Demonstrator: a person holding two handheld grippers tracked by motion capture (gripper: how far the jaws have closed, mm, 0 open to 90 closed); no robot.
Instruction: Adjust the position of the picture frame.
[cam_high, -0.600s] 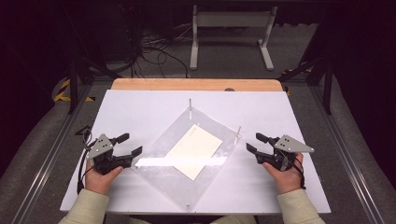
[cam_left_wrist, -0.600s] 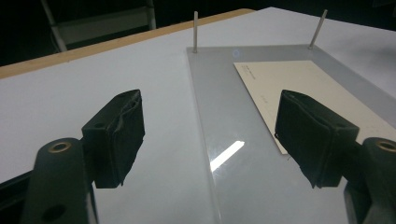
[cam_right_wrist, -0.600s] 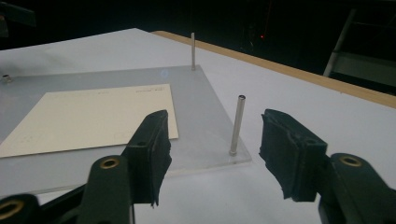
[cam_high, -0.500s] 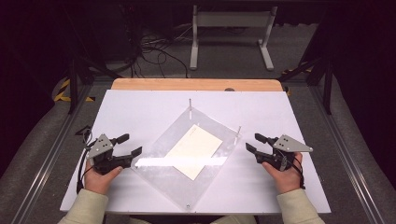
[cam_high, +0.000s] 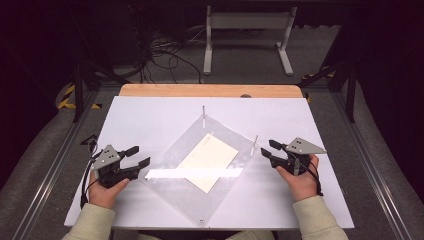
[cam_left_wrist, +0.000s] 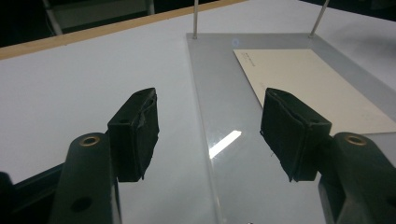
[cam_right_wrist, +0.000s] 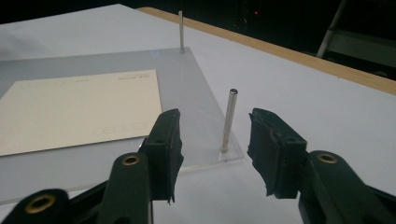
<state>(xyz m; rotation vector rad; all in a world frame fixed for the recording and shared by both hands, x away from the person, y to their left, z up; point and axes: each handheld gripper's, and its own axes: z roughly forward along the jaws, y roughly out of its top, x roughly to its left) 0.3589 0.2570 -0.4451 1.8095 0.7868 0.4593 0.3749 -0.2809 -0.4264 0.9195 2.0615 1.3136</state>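
Two open claws beside a clear plate on the bench (cam_high: 150, 115).
The left claw (cam_high: 140, 157) and right claw (cam_high: 266, 149) are both empty; the clear plate (cam_high: 175, 187) holds a cream card (cam_high: 207, 162).

dark room – grey floor (cam_high: 240, 70), tangled cables (cam_high: 165, 50), white stand (cam_high: 247, 30) behind white table (cam_high: 150, 115).

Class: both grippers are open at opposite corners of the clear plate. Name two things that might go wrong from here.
1. The right gripper points at a thin metal post on the clear plate; closing off-centre might bend it.
2. The left gripper straddles the plate's edge; lifting unevenly could let the loose cream card slide off.
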